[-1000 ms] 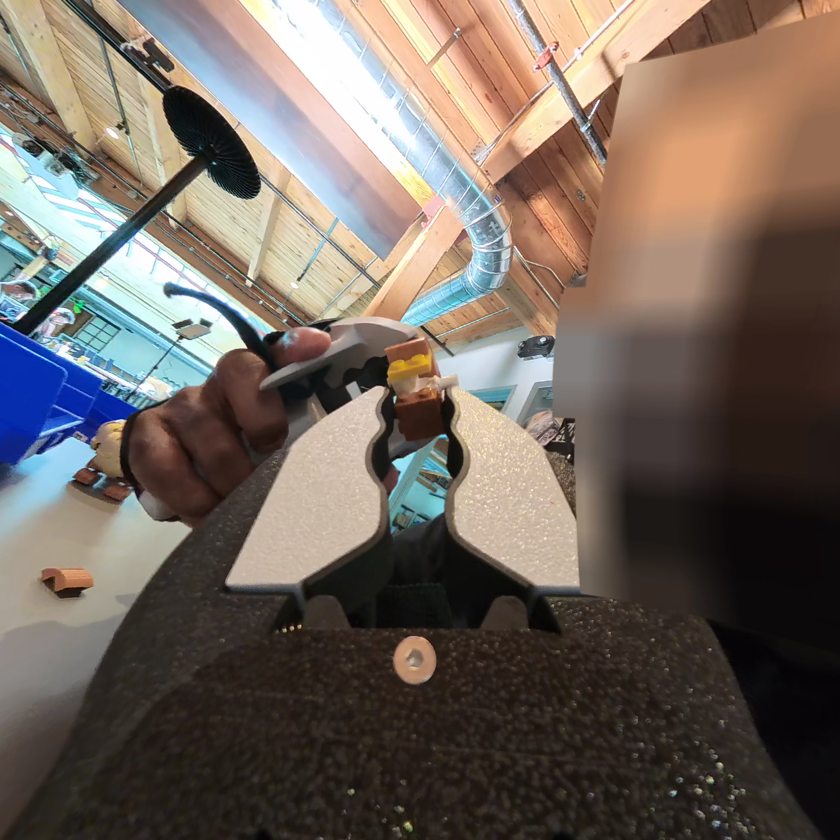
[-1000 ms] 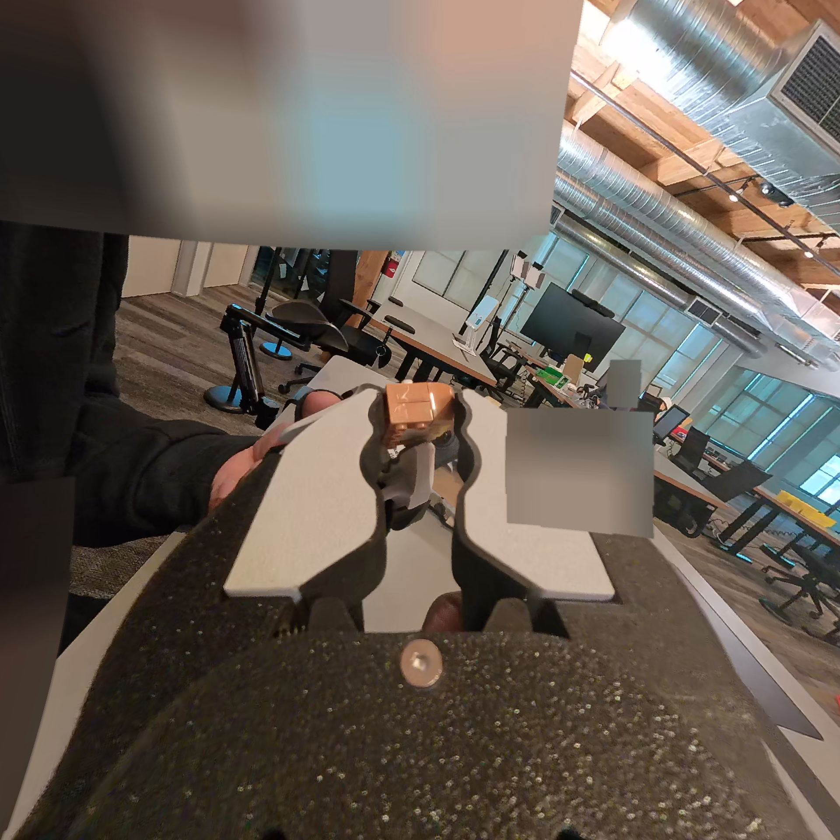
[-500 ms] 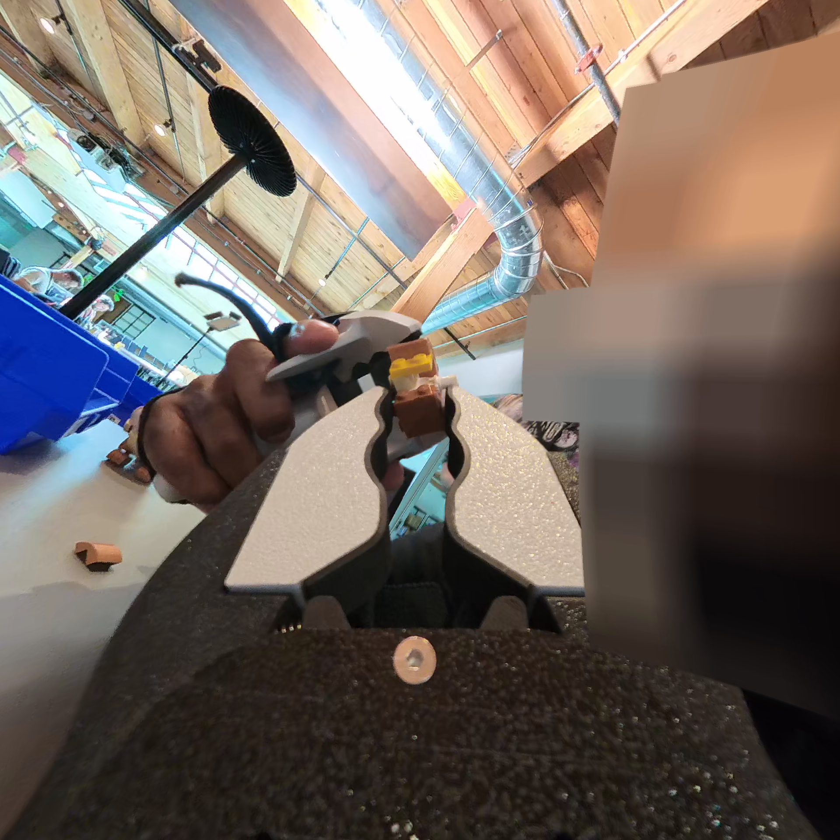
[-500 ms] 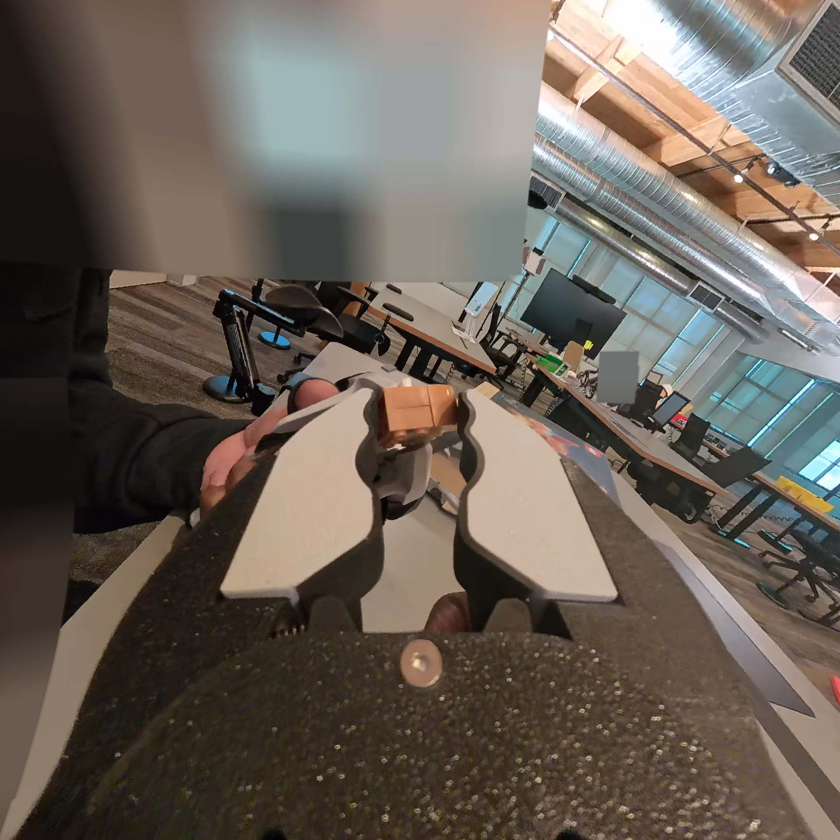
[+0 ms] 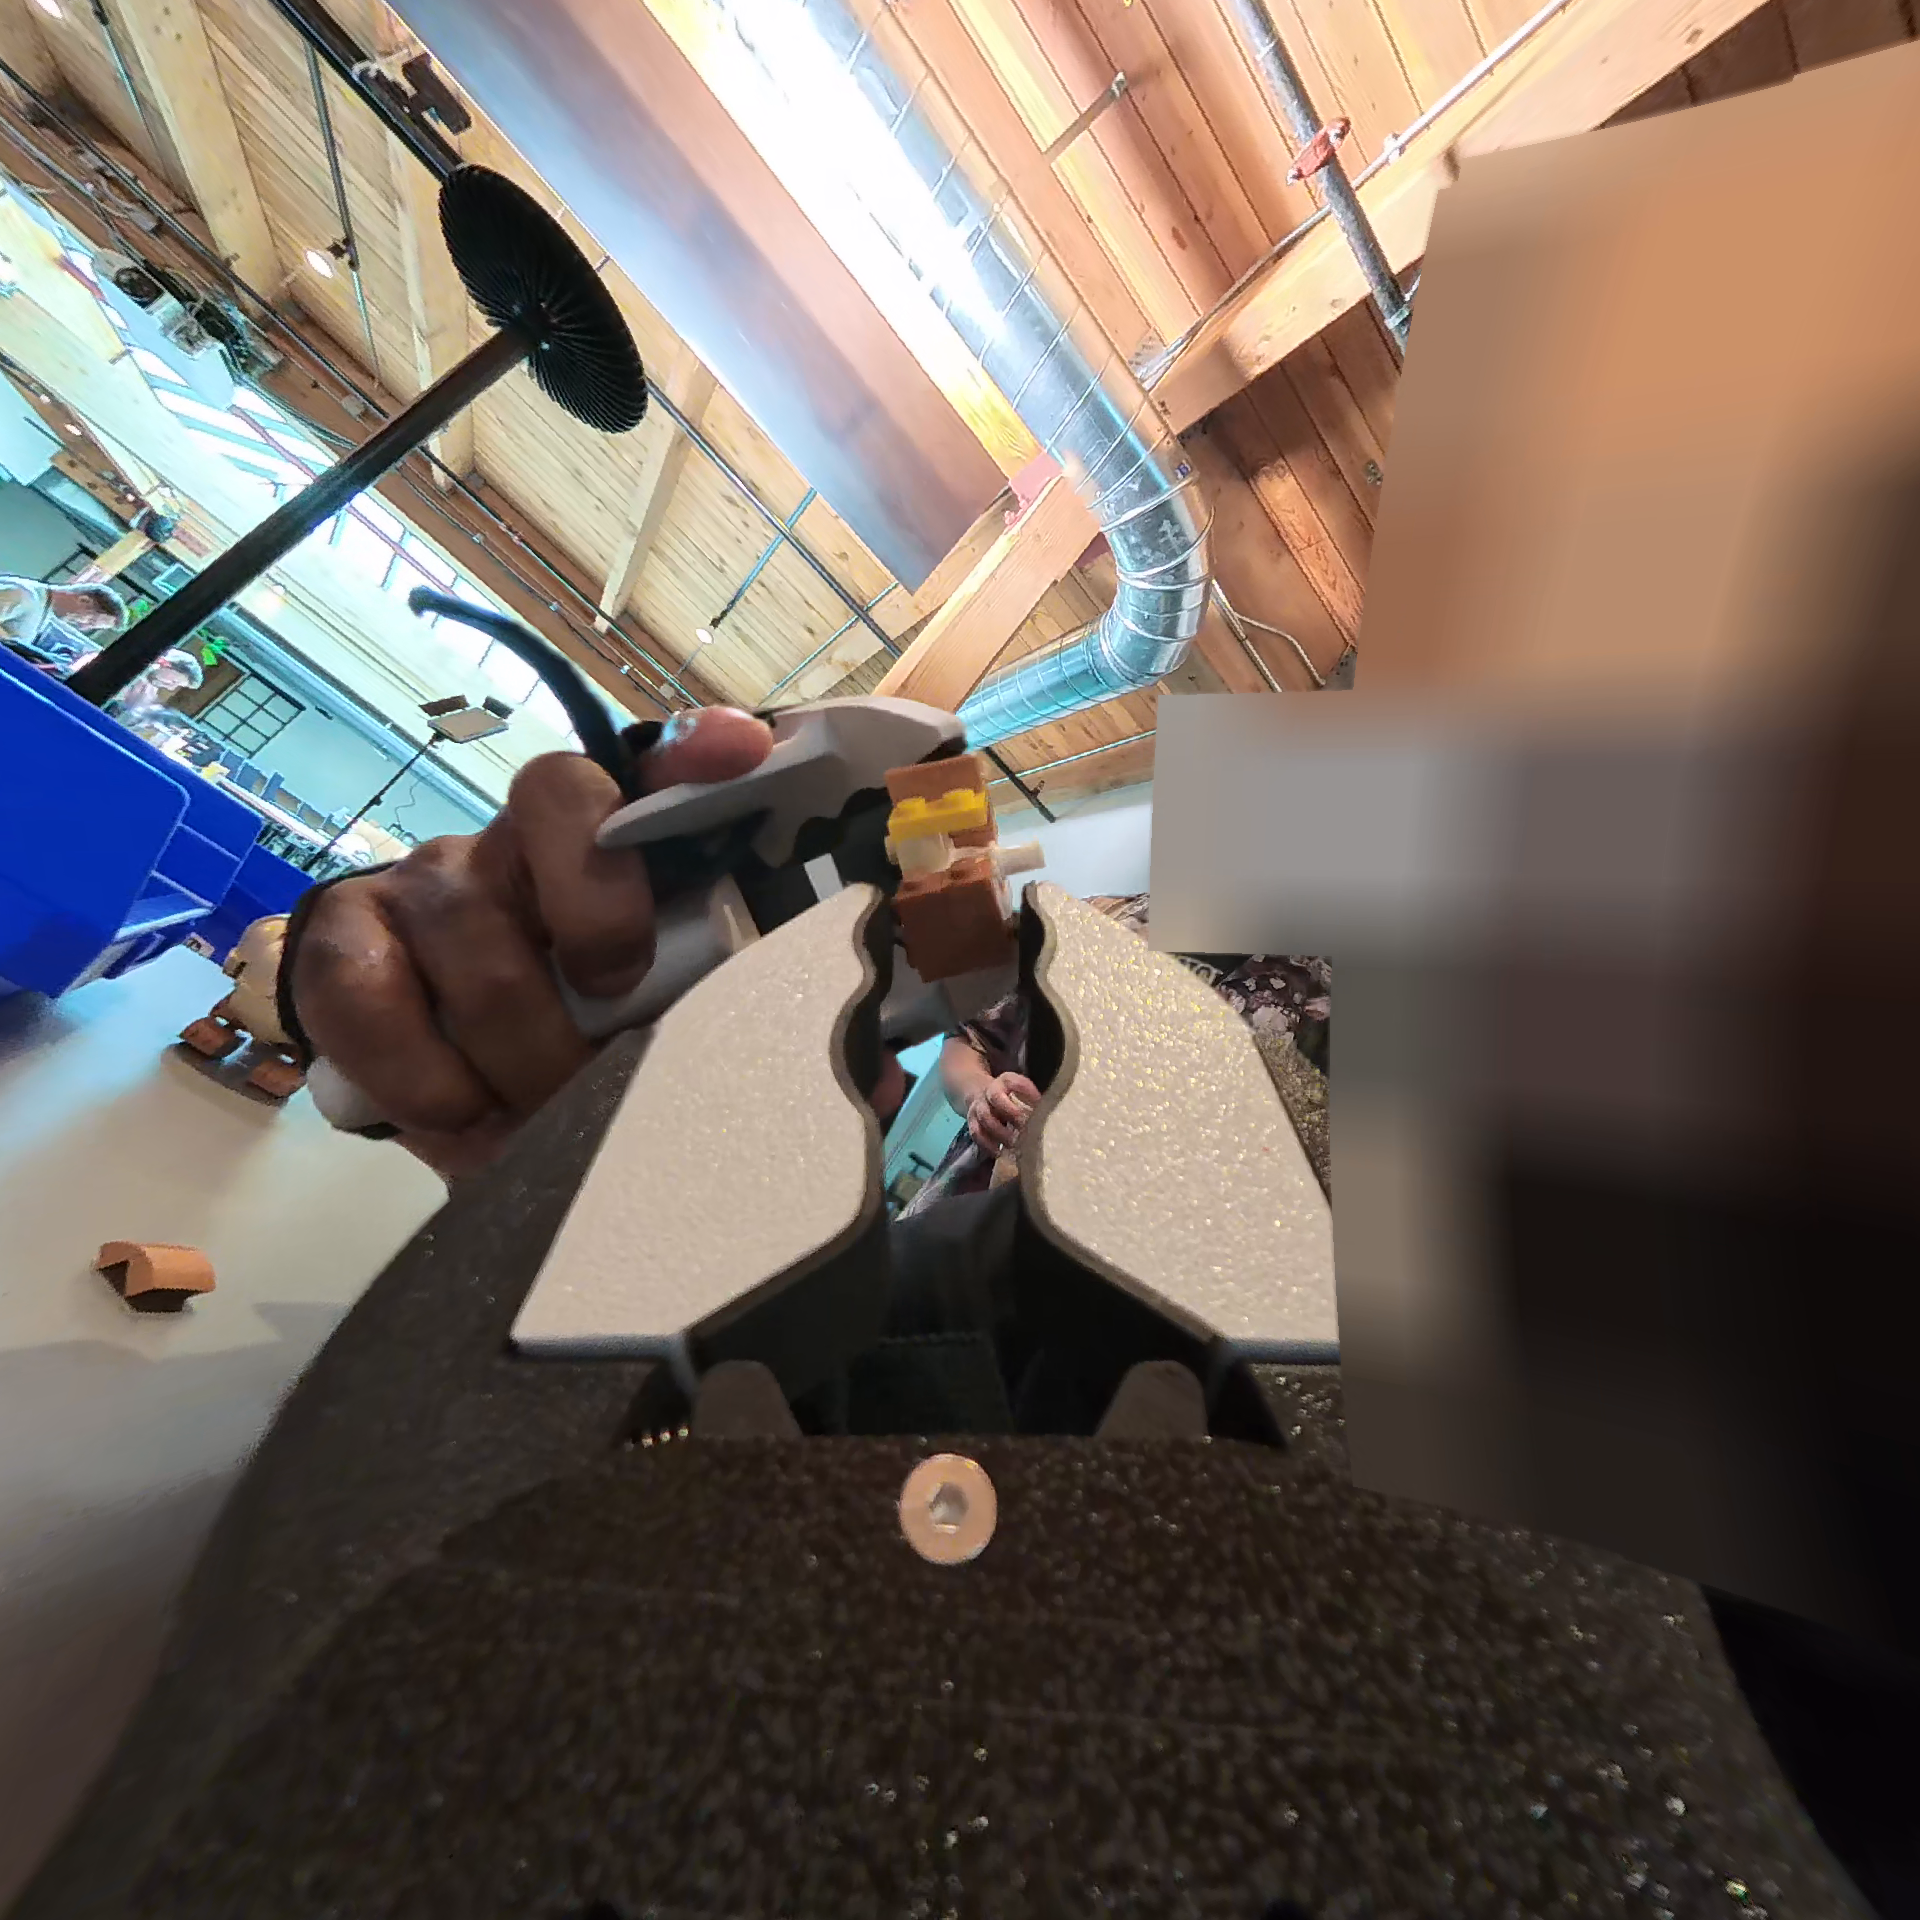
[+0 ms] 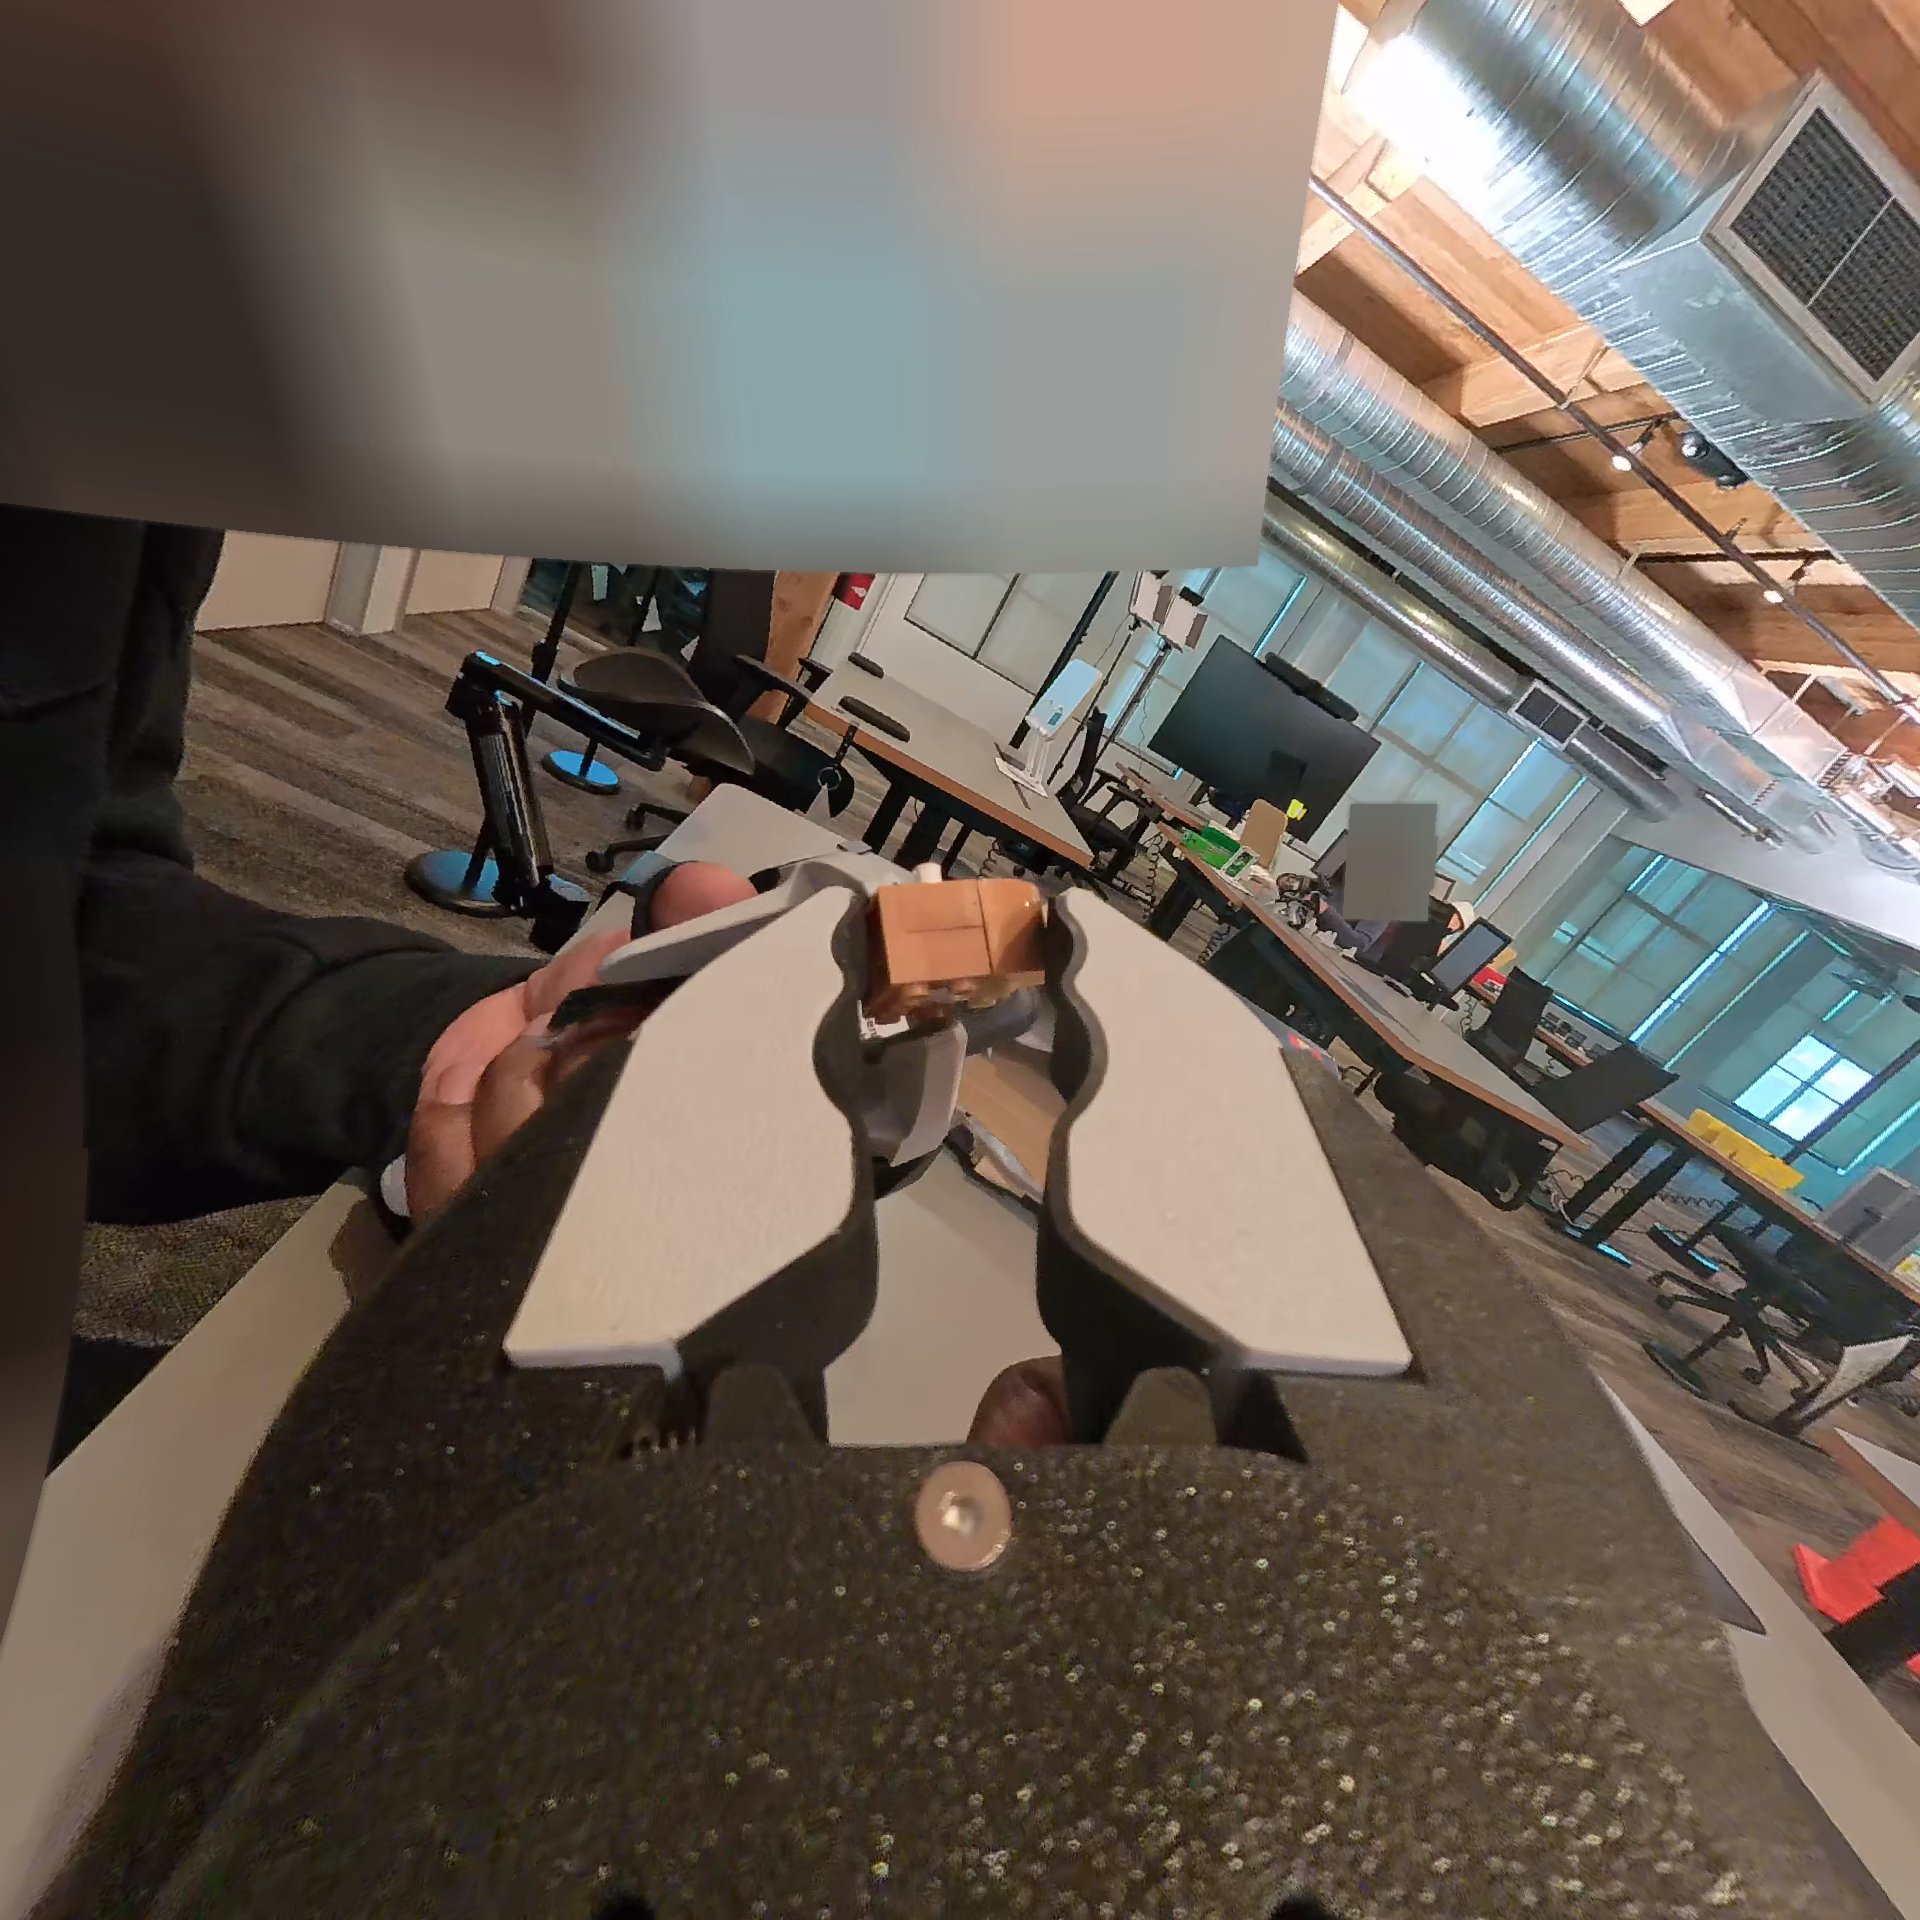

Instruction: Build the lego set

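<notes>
Brick assembly (image 5: 951, 868), brown with a yellow plate and a cream piece in its middle, sits raised above the counter (image 5: 125, 1164), caught between both grippers at once. In the left wrist view the left gripper (image 5: 954, 925) has its jaws narrowed around the lower brown block: the left fingertip (image 5: 857, 914) appears to press on the block's side, while on the right a thin dark sliver shows between block and pad, so I cannot tell for sure that this pad touches. The right gripper (image 5: 862, 821), held in a hand (image 5: 468, 935), reaches in from the left of that view and meets the upper part of the assembly; its far finger is hidden behind the bricks.

In the right wrist view the right gripper (image 6: 956, 940) has its jaws partly closed on the brown top of the brick assembly (image 6: 951, 945), with both grey fingertips (image 6: 816, 925) set against its sides. The left gripper (image 6: 914, 1081) comes up from below and beyond, held by a hand (image 6: 488, 1070) in a dark sleeve (image 6: 260, 1039).

On the counter to the left lies a loose curved brown brick (image 5: 156, 1270); farther back stands a small cream and brown brick model (image 5: 249, 997), beside a blue bin (image 5: 94, 821). A red brick piece (image 6: 1860, 1579) lies at the counter's right edge.
</notes>
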`<state>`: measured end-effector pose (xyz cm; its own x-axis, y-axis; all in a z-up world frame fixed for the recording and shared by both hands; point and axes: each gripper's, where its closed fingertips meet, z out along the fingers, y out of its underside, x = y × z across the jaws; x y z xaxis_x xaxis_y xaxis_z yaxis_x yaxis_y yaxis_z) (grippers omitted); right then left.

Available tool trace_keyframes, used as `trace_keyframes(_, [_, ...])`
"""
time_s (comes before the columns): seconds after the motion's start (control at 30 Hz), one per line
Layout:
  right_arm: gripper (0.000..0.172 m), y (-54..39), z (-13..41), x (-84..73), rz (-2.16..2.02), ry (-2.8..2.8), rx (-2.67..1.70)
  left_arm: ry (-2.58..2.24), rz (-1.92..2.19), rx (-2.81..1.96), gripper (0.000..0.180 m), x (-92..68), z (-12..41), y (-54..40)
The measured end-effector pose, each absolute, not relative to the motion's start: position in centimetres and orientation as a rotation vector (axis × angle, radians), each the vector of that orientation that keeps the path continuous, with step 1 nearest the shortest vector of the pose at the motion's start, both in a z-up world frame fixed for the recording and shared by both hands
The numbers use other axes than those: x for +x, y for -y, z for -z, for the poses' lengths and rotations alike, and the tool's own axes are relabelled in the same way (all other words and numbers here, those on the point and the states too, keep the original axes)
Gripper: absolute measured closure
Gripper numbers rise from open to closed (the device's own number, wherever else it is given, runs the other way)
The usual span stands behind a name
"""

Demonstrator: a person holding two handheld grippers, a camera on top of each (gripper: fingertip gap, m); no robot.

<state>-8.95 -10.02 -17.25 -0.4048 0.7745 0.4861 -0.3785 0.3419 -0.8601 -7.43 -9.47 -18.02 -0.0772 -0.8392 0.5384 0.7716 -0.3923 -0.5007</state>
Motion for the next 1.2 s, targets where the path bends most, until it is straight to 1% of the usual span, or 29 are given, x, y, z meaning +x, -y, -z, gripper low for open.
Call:
trace_keyframes(0.23, [0.138, 10.0, 17.5, -9.3, -1.291, 1.506, -0.385, -0.082, 1.747, -0.926, 0.161, -7.8, 18.1, 9.3])
trace_keyframes(0.37, [0.131, 9.8, 17.5, -9.1, -1.284, 1.522, -0.388, -0.092, 1.77, -0.896, 0.161, -8.1, 17.9, 9.7])
trace_keyframes(0.47, [0.137, 9.7, 17.1, -8.8, -1.297, 1.505, -0.381, -0.082, 1.774, -0.914, 0.161, -7.9, 18.1, 9.4])
trace_keyframes(0.5, [0.142, 9.8, 17.2, -8.7, -1.295, 1.512, -0.372, -0.078, 1.781, -0.913, 0.161, -7.9, 18.1, 9.3])
trace_keyframes(0.53, [0.143, 9.9, 17.3, -8.8, -1.291, 1.511, -0.369, -0.079, 1.786, -0.911, 0.161, -7.9, 18.1, 9.4])
trace_keyframes(0.9, [0.145, 10.0, 17.1, -9.0, -1.27, 1.495, -0.368, -0.076, 1.778, -0.886, 0.162, -8.1, 17.9, 9.4])
trace_keyframes(0.97, [0.145, 9.3, 17.1, -9.0, -1.205, 1.494, -0.376, -0.042, 1.656, -0.924, 0.162, -8.7, 18.2, 8.7])
trace_keyframes(1.0, [0.136, 8.9, 16.8, -8.7, -1.195, 1.483, -0.369, -0.038, 1.535, -0.983, 0.162, -9.0, 18.6, 8.2])
trace_keyframes(1.07, [0.13, 8.1, 16.5, -8.0, -1.159, 1.48, -0.37, -0.099, 1.181, -1.18, 0.162, -9.2, 19.8, 7.3])
trace_keyframes(1.13, [0.129, 6.8, 17.8, -8.2, -0.929, 1.508, -0.359, -0.217, 0.748, -1.331, 0.162, -9.7, 20.8, 6.8])
trace_keyframes(1.2, [0.128, 5.3, 19.6, -8.5, -0.662, 1.538, -0.342, -0.286, 0.508, -1.393, 0.162, -9.9, 21.2, 6.6])
